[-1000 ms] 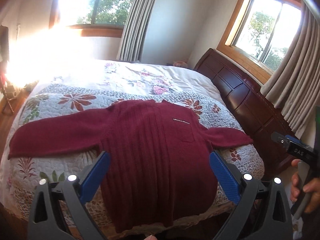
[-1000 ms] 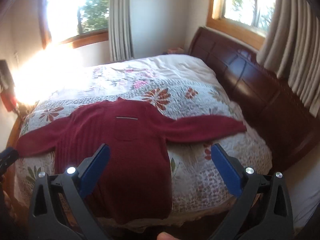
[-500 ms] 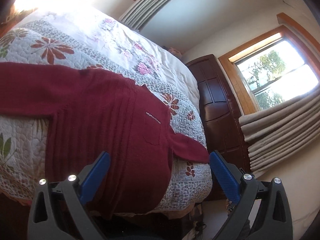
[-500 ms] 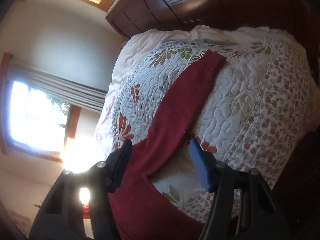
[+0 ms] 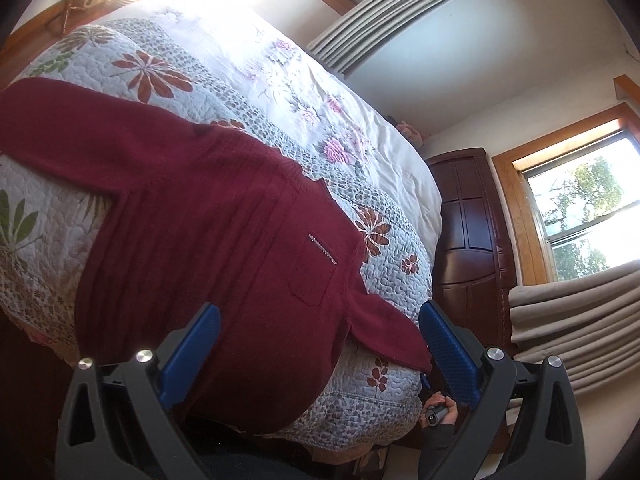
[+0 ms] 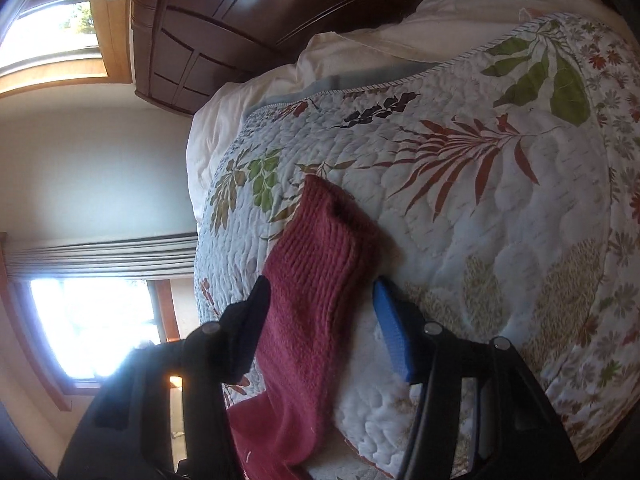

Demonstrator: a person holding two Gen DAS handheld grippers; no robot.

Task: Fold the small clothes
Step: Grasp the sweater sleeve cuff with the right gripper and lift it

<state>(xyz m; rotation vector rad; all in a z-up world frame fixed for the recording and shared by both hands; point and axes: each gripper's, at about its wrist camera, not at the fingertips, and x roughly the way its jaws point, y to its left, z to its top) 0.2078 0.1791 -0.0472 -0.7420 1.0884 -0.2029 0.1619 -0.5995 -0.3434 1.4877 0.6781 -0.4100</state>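
Right tongs (image 6: 320, 320) are straddling, unclosed, the maroon sweater's (image 5: 208, 240) cuff (image 6: 320, 232) at frame centre on the bed (image 6: 500, 240); left tongs (image 5: 316, 344) are hovering spread—pinching squarely across both layers seems wisest.

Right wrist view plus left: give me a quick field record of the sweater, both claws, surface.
garment: dark red ribbed knit sweater, spread flat, unfolded
surface: white floral quilted bedspread
sleeve: right-side red sleeve cuff, lying flat on the quilt
right claw: open, fingers either side of the cuff
left claw: open, above the sweater body, holding nothing
fold: not yet started
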